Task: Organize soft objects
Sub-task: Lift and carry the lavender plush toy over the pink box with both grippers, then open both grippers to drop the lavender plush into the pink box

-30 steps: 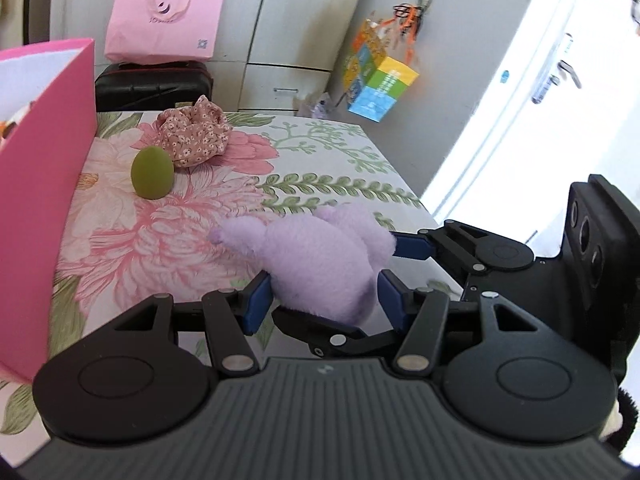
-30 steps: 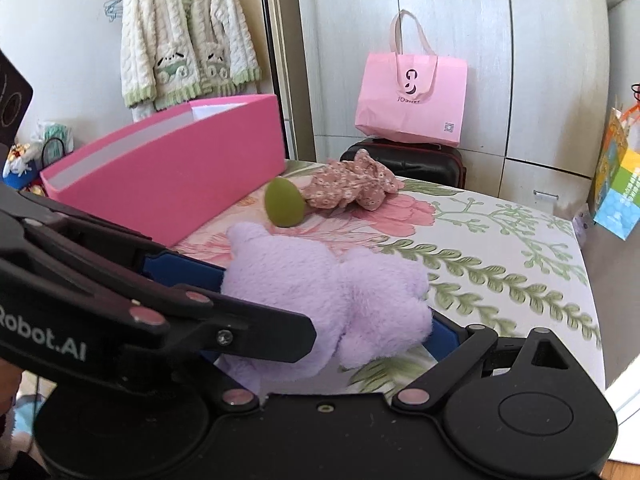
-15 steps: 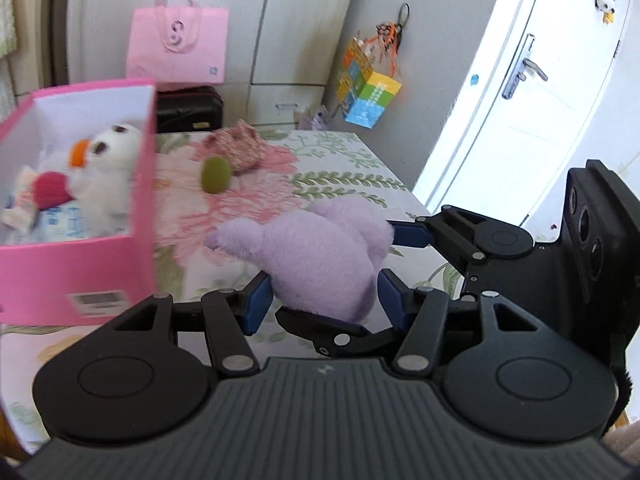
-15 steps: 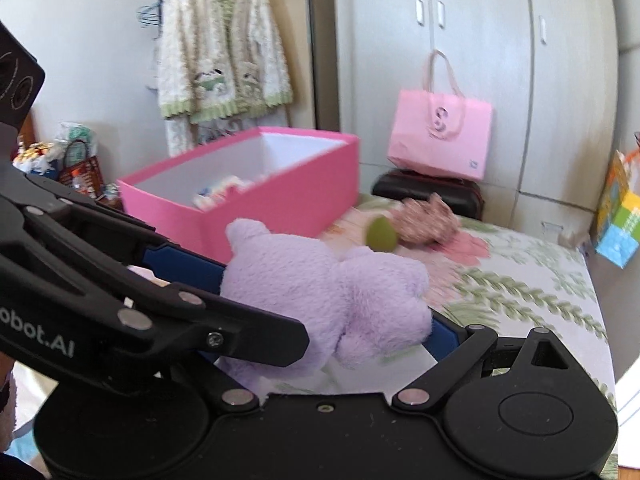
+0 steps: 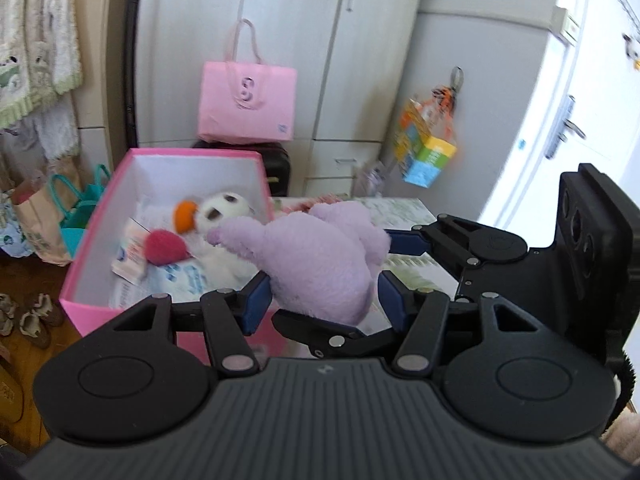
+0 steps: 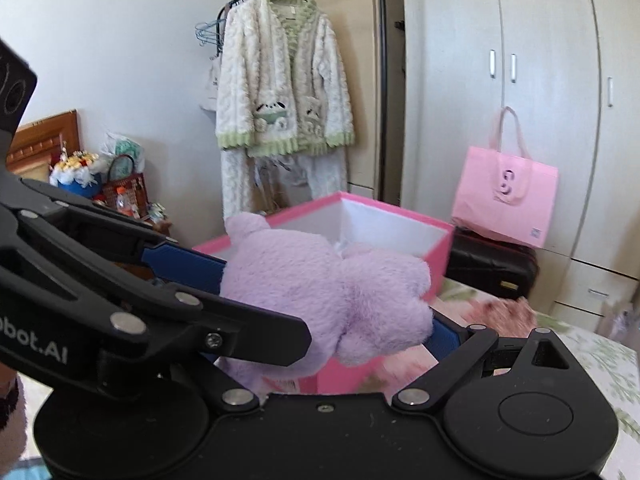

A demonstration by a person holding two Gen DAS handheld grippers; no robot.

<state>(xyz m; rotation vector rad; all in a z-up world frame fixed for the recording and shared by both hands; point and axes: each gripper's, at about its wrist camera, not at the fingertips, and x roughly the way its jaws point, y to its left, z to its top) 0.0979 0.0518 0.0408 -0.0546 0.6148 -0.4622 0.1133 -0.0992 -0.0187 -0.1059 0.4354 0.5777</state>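
Observation:
A purple plush toy [image 5: 320, 264] hangs in the air, gripped from two sides. My left gripper [image 5: 322, 294] is shut on its lower body, blue pads pressing in from both sides. My right gripper [image 6: 332, 320] is shut on the same purple plush toy [image 6: 320, 284]; in the left wrist view it reaches in from the right. The toy hovers at the near right edge of an open pink box [image 5: 192, 154], which holds a white plush with an orange nose [image 5: 224, 208], a red ball [image 5: 164, 246] and paper packets. In the right wrist view the pink box [image 6: 400, 216] lies right behind the toy.
The box stands on a floral tablecloth [image 5: 400, 208]. A pink tote bag [image 5: 248, 104] sits on a black suitcase [image 6: 492, 268] by the wardrobe. A blurred floral fabric piece [image 6: 504, 308] lies on the table. A cardigan [image 6: 280, 92] hangs at the left; shoes [image 5: 24, 316] are on the floor.
Both grippers have lifted the purple plush off the tablecloth and carried it up and left to the pink box. The box's inside has come into view.

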